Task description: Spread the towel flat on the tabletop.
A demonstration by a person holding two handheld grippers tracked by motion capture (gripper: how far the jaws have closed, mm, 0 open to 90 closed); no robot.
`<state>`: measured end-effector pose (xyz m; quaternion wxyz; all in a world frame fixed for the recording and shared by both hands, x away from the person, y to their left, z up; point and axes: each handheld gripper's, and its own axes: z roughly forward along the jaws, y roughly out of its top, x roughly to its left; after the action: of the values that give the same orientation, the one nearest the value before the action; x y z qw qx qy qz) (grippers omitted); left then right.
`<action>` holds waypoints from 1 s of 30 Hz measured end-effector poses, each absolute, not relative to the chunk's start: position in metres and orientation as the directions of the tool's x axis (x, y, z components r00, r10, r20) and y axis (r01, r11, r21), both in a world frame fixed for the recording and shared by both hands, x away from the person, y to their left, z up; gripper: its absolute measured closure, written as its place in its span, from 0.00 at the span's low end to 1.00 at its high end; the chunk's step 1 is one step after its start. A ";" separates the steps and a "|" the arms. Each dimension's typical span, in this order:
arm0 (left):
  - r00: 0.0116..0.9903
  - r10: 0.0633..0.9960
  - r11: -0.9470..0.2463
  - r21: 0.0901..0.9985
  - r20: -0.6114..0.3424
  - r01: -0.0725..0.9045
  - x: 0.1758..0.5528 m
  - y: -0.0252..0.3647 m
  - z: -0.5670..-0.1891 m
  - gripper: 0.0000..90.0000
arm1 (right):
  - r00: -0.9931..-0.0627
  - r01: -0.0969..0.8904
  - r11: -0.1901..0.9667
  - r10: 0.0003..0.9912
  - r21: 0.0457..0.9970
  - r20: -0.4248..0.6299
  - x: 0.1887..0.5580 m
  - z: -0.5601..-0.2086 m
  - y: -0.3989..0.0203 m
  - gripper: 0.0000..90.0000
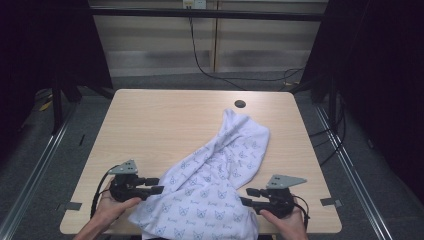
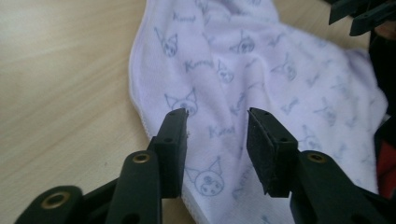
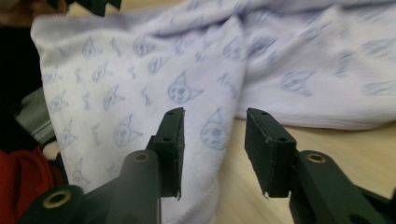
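Lying rumpled across the near right part of the surface, the printed cloth was draped with its near edge hanging over the near rim and a narrower end trailing toward the far right. The left claw was held low at the cloth's left edge, jaws parted about halfway with nothing pinched between them; in the left gripper view the hem was seen just beyond the tips. The right claw was set at the cloth's right edge in the same half-open way, empty, with the fabric edge seen between its jaws in the right gripper view. Both were probably placed at opposite sides so that the cloth could be gripped at two edges and spread flat.
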<state>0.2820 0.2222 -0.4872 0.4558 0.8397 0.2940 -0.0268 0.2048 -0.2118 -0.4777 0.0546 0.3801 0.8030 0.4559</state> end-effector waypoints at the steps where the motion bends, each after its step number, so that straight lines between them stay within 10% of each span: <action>1: 0.826 0.472 -0.417 0.746 -0.309 0.518 0.281 0.220 -0.489 0.59 | -0.715 0.560 0.317 0.651 0.766 0.254 0.207 -0.481 -0.206 0.61; 5: 0.848 0.420 -0.455 0.734 -0.322 0.504 0.273 0.216 -0.494 0.50 | -0.721 0.564 0.396 0.664 0.725 0.198 0.215 -0.490 -0.190 0.57; 11: 0.877 0.359 -0.500 0.728 -0.319 0.469 0.252 0.218 -0.495 0.45 | -0.740 0.553 0.366 0.629 0.749 0.239 0.205 -0.488 -0.192 0.94; 16: 0.906 0.312 -0.546 0.727 -0.285 0.417 0.244 0.211 -0.492 0.92 | -0.743 0.522 0.312 0.623 0.794 0.244 0.190 -0.473 -0.202 0.95; 30: 0.922 0.202 -0.235 0.897 -0.331 0.374 0.211 0.239 -0.412 0.93 | -0.806 0.343 0.203 0.565 0.917 0.177 0.128 -0.396 -0.206 0.93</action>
<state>0.2109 0.2392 -0.4124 0.5903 0.7826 0.1841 -0.0729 0.1280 -0.2065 -0.3958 0.0994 0.2952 0.7690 0.5582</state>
